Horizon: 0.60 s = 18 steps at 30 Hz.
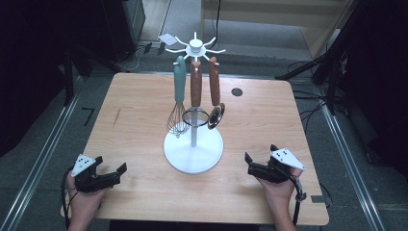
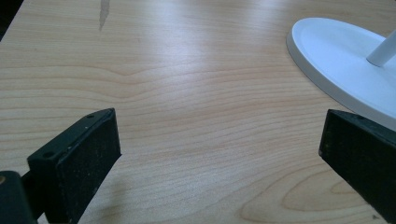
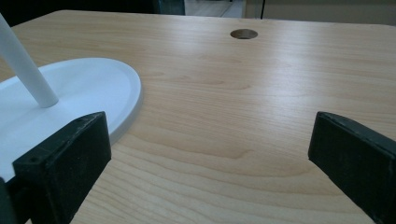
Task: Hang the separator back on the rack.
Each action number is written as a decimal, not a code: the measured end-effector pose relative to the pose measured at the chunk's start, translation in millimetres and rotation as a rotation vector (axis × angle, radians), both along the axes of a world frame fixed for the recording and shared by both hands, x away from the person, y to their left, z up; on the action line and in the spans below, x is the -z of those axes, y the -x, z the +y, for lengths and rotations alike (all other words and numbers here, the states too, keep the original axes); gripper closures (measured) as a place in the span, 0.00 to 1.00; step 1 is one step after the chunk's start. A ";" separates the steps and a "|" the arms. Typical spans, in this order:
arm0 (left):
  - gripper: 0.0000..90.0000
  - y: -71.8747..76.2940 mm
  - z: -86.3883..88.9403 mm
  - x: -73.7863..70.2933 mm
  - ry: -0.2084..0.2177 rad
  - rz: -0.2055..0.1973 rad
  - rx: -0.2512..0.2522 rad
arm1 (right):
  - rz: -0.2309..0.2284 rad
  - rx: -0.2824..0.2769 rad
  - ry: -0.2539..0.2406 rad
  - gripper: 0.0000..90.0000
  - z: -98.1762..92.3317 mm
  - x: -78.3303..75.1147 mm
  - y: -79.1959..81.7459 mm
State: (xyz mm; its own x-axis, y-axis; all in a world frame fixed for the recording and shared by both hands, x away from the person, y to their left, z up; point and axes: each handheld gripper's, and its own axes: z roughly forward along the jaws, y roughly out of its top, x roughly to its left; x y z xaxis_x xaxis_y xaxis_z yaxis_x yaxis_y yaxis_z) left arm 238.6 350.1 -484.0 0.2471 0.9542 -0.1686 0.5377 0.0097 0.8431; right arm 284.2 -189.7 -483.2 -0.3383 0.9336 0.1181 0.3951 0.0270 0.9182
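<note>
The white rack (image 1: 193,147) stands mid-table, carrying a whisk (image 1: 178,96), what looks like a strainer (image 1: 196,108) and a spoon (image 1: 214,103). My left gripper (image 1: 113,174) and right gripper (image 1: 255,163) rest near me on either side, jaws apart, holding nothing, bare table (image 1: 144,96) between us.

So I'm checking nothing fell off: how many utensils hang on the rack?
3, side by side under the rack's hooks: a teal-handled whisk on the left, a wooden-handled strainer in the middle, a wooden-handled ladle on the right. None seems hidden behind them.

We can read one mark: a dark "7" (image 1: 87,116) on the grey floor, well beyond the left gripper's fingers (image 1: 120,168).
</note>
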 end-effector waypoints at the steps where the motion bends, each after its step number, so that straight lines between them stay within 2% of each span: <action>1: 0.00 0.0 0.0 0.0 0.001 0.000 0.000 | 0.004 0.000 -0.002 0.00 -1.7 0.7 0.8; 14: 0.00 0.2 -0.5 0.0 -0.005 0.000 -0.001 | 0.057 0.046 0.009 0.00 -38.5 6.9 14.1; 18: 0.00 0.2 -0.5 0.1 -0.004 0.001 -0.001 | 0.060 0.054 0.009 0.00 -50.0 8.3 19.1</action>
State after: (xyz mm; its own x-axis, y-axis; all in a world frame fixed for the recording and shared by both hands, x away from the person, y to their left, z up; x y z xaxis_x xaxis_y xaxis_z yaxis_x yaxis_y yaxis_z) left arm 238.4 349.6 -484.1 0.2458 0.9551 -0.1653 0.5382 0.0074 0.8428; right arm 265.0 -239.7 -491.5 -0.2802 0.9513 0.1287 0.4507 0.0120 0.8926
